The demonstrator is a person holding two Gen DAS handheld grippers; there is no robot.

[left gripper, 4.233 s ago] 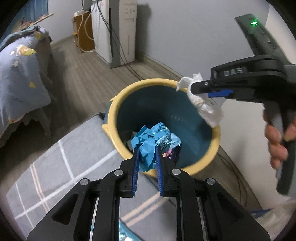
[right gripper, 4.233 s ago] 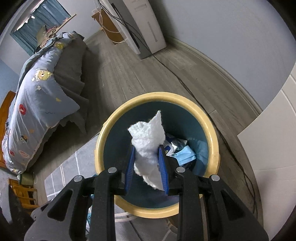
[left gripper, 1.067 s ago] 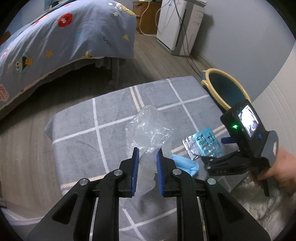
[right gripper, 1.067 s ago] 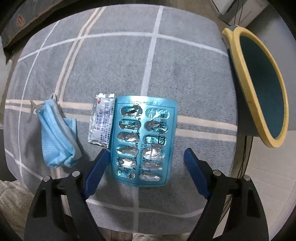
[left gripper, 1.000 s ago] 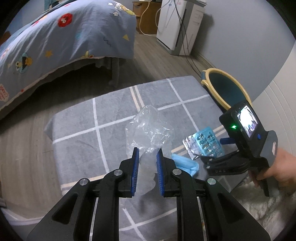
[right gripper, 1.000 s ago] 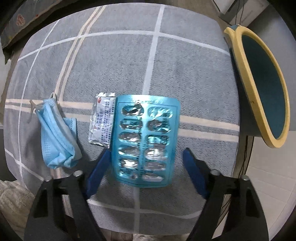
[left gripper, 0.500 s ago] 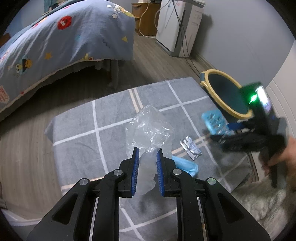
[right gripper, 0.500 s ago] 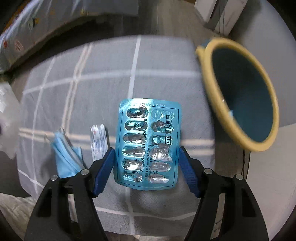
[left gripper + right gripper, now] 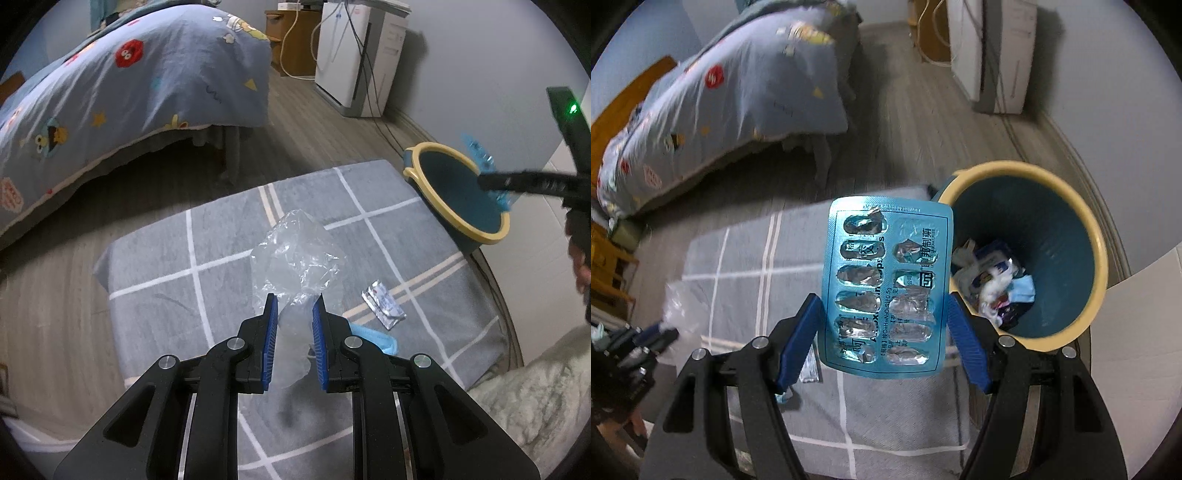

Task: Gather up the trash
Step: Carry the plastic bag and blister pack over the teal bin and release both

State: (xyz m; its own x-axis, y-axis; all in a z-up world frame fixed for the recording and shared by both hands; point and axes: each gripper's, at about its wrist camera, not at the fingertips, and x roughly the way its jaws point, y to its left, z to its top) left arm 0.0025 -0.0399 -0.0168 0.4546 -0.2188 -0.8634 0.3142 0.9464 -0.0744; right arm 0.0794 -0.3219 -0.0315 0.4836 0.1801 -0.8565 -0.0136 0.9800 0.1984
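Right gripper (image 9: 882, 321) clamps the flat turquoise foil blister pack (image 9: 886, 284) by its edges, raised beside the yellow-rimmed teal plastic bin (image 9: 1082, 236), not yet over it. Left gripper (image 9: 293, 325), jaws narrow, pinches the crumpled clear plastic bag (image 9: 295, 258) above the grey checked cushion (image 9: 155, 258). Bin already holds wrappers. Left to collect: small silver sachet (image 9: 384, 304), blue face mask (image 9: 373, 338).

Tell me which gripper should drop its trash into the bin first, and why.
Right. The right gripper holds the blister pack lifted off the cushion, close beside the trash bin. The left gripper, shut on the clear plastic bag, sits over the grey cushion, farther away.
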